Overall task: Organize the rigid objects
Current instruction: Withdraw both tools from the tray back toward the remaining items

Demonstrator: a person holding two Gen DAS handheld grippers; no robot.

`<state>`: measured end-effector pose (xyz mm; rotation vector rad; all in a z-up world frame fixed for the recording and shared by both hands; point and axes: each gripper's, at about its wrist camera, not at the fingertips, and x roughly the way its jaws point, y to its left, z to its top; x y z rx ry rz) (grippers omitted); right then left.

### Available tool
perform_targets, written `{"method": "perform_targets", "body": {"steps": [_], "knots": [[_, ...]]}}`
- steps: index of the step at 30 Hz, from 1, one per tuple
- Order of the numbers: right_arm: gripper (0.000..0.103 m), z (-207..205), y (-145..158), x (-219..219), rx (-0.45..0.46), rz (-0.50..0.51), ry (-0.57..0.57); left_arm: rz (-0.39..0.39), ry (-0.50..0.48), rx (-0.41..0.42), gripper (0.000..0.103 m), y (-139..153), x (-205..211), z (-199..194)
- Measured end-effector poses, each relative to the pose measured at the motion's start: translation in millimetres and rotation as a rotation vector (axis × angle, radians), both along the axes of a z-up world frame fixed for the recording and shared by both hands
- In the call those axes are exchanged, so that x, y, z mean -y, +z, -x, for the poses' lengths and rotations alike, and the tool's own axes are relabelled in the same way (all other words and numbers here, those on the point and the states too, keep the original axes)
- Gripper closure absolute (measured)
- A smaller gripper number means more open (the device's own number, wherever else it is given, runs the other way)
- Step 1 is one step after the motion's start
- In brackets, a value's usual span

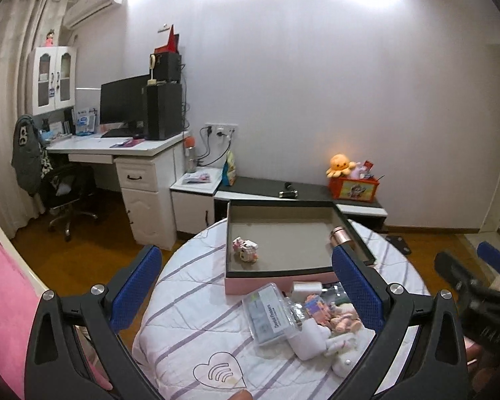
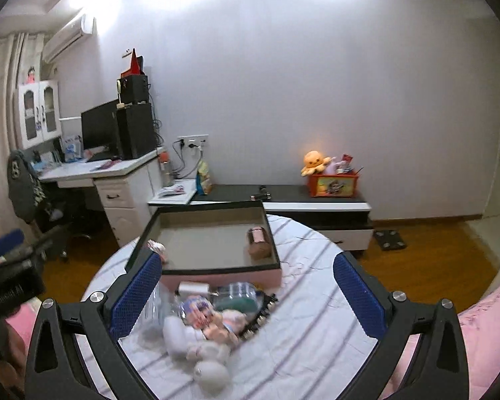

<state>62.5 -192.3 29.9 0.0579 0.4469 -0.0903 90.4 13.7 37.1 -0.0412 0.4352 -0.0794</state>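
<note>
I am holding both my left tongs [image 1: 246, 286] and right tongs [image 2: 246, 286] wide open, empty, above the bed's [image 1: 190, 303] pile, where a clear case [image 1: 270, 316] is reading "Dental Retainers".

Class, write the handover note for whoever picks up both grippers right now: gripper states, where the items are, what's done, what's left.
Left gripper: open, empty, above the pile.
Right gripper: open, empty, above the same pile.
Pink box sits open on the round table.
Done: block figure and rose-gold bottle lie in the box.
Left: the pile in front of the box, including dental flosser case, white charger and small block toy. Plush pieces are mixed in.
</note>
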Motion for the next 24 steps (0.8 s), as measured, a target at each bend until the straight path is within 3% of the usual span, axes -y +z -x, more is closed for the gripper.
{"method": "perform_targets", "body": {"steps": [7, 14, 24], "knots": [[0.000, 22.7, -1.0, 2.0, 0.008, 0.025, -0.002, -0.007, 0.013, 0.011, 0.000, 2.2, 3.0, 20.0], [0.000, 26.3, 1.7, -2.9, 0.032, 0.051, 0.087, 0.007, 0.096, 0.023, 0.000, 1.4, 6.2, 33.7], [0.000, 30.8, 1.0, 2.6, 0.034, 0.010, 0.103, -0.026, 0.103, 0.025, 0.000, 6.5, 15.1, 43.5]]}}
